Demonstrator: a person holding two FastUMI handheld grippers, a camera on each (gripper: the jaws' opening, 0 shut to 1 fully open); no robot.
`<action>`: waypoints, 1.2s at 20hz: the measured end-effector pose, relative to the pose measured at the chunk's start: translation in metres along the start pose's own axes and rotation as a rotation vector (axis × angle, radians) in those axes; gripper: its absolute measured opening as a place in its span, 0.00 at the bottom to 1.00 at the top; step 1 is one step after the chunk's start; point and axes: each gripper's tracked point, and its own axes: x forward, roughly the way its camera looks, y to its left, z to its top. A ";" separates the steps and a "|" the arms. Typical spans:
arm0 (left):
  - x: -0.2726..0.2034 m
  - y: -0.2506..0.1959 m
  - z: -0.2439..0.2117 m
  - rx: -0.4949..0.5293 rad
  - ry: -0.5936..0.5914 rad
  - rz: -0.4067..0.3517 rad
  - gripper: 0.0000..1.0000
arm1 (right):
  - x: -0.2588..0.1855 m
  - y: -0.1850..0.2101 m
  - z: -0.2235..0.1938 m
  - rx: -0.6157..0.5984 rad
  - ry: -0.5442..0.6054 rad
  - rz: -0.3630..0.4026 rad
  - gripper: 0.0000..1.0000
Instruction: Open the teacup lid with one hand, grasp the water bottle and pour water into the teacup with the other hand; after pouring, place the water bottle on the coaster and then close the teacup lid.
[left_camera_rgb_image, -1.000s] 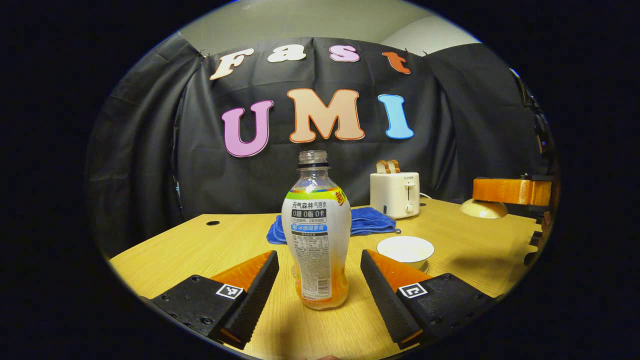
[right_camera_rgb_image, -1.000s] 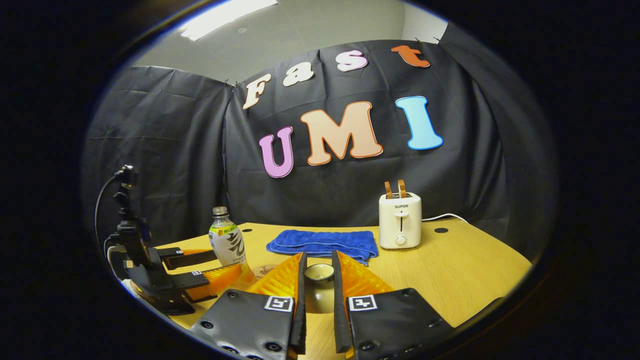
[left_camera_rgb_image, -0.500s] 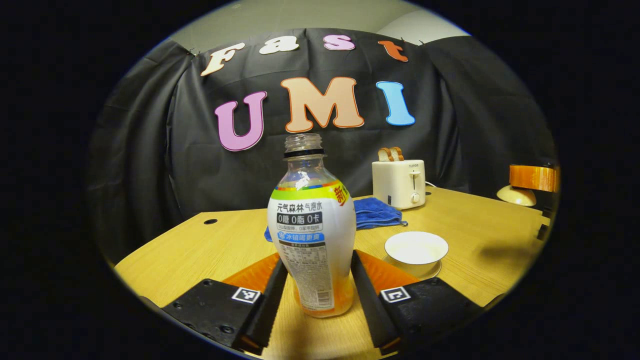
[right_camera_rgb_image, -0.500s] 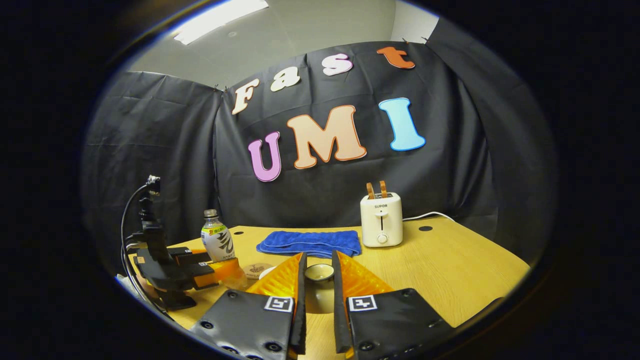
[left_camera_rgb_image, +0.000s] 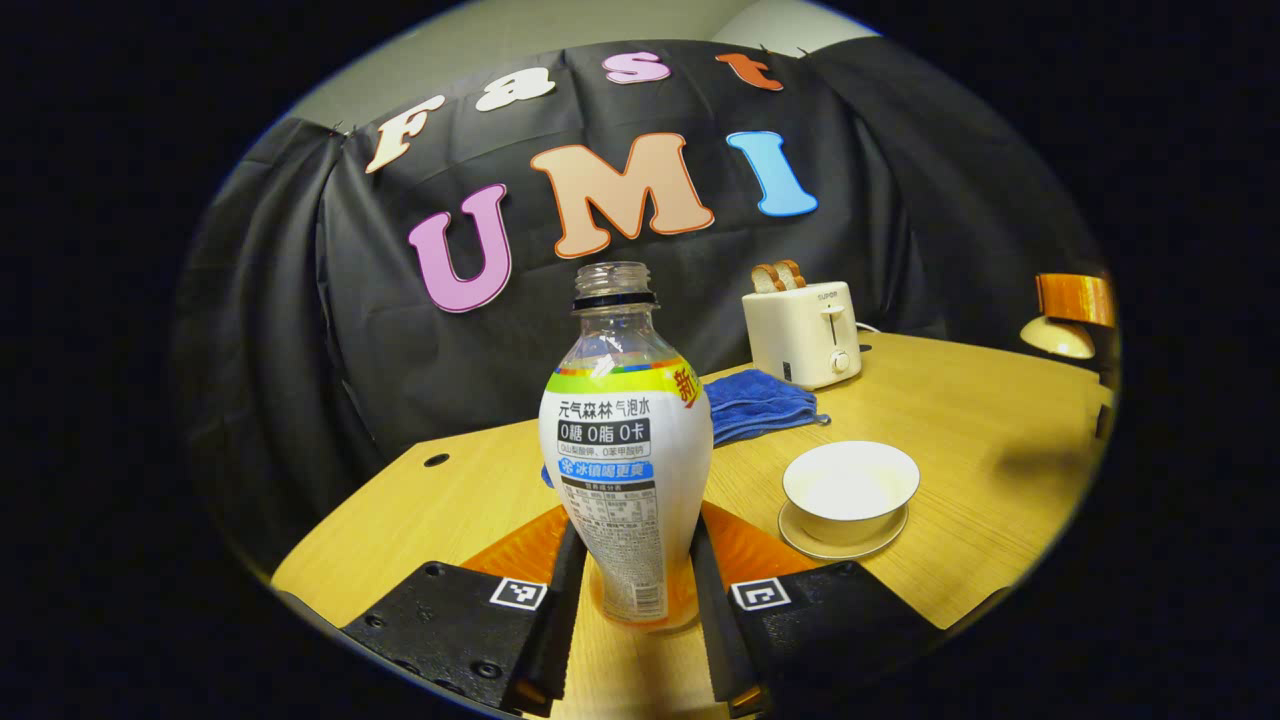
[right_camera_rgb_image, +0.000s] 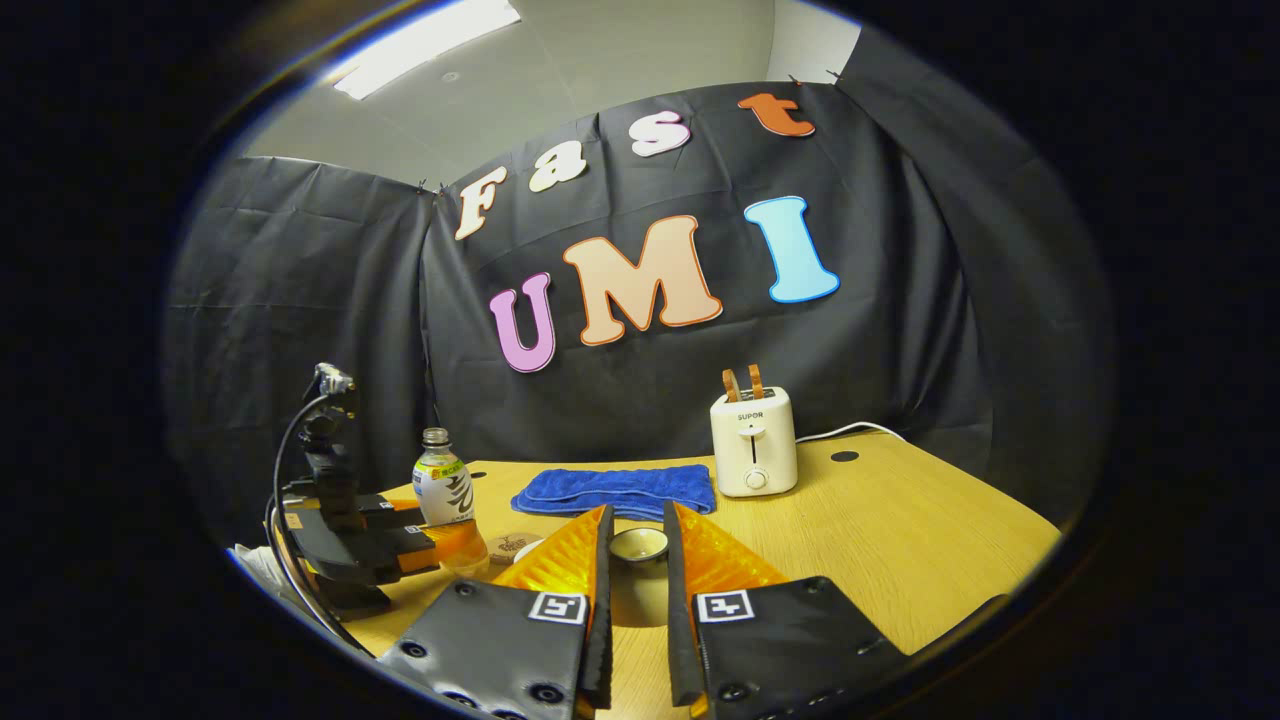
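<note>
Left gripper view: the left gripper (left_camera_rgb_image: 628, 590) pinches the water bottle (left_camera_rgb_image: 626, 450) low on its body, both fingers pressed against it. The bottle stands upright, uncapped, clear-necked, white-labelled, with orange liquid at its base. At four o'clock from it, the open white teacup (left_camera_rgb_image: 851, 490) sits on a saucer (left_camera_rgb_image: 805, 530).

Right gripper view: the right gripper (right_camera_rgb_image: 636, 560) grips the teacup lid (right_camera_rgb_image: 639, 545), knob between its narrowly parted fingers. At nine o'clock stand the bottle (right_camera_rgb_image: 444, 490) and the coaster (right_camera_rgb_image: 510, 547).

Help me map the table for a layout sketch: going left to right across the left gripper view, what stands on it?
Bottle → towel → toaster → teacup
</note>
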 end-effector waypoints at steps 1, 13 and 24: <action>0.002 0.003 0.001 0.044 0.011 0.011 0.52 | -0.001 -0.002 0.001 0.000 -0.003 -0.003 0.27; 0.024 0.009 0.004 0.554 0.091 0.039 0.52 | -0.003 -0.018 0.006 0.022 -0.003 -0.024 0.26; 0.033 0.012 0.006 0.966 0.094 0.073 0.52 | -0.001 -0.018 0.002 0.014 0.009 -0.030 0.26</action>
